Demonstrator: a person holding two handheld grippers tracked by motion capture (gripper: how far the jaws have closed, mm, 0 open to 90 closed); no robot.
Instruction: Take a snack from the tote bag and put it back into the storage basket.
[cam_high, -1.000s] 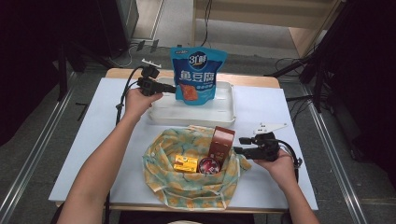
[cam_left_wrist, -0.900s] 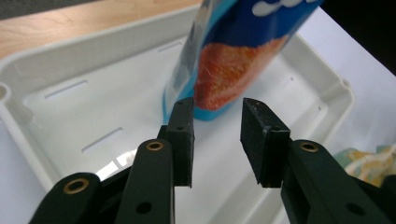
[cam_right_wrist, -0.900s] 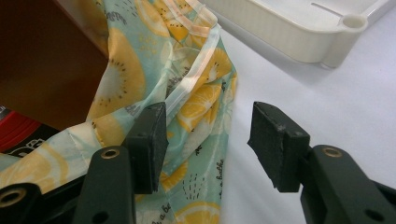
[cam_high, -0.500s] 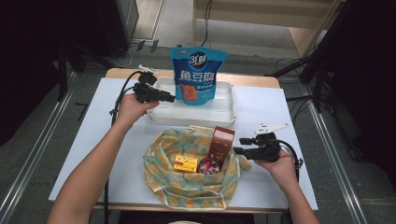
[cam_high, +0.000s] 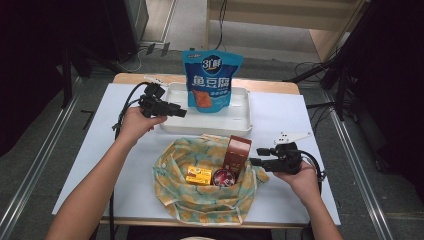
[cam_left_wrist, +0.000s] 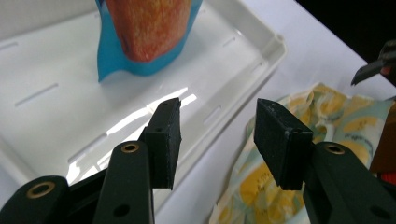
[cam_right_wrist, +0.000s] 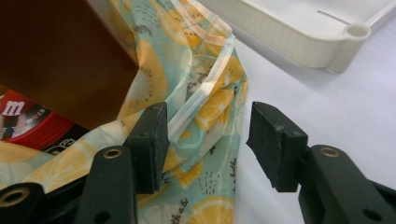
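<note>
A blue snack pouch (cam_high: 212, 80) stands upright at the back of the white tray (cam_high: 240, 127). My left gripper (cam_high: 182, 112) hovers over the tray's front left rim. Its jaws have just been opening and stand open with nothing between them; the left gripper view has the pouch (cam_left_wrist: 144, 32) beyond the left gripper (cam_left_wrist: 217, 140). A lemon-print cloth bag (cam_high: 200, 200) holds a brown box (cam_high: 236, 152), a yellow box (cam_high: 198, 175) and a red round tin (cam_high: 222, 178). My right gripper (cam_high: 252, 161) is open at the bag's right edge; the cloth rim (cam_right_wrist: 205, 107) lies between the unpressed pads of the right gripper (cam_right_wrist: 205, 140).
The table top is white, with a wooden strip along its far edge. Black cables trail from both grippers over the table's left and right sides. Dark stands and a metal floor rail flank the table. The tray's corner (cam_right_wrist: 345, 46) sits just beyond the bag.
My left gripper has drawn back from the pouch toward the person, and its jaws have parted. The pouch stays standing in the tray. The right gripper has kept still.
</note>
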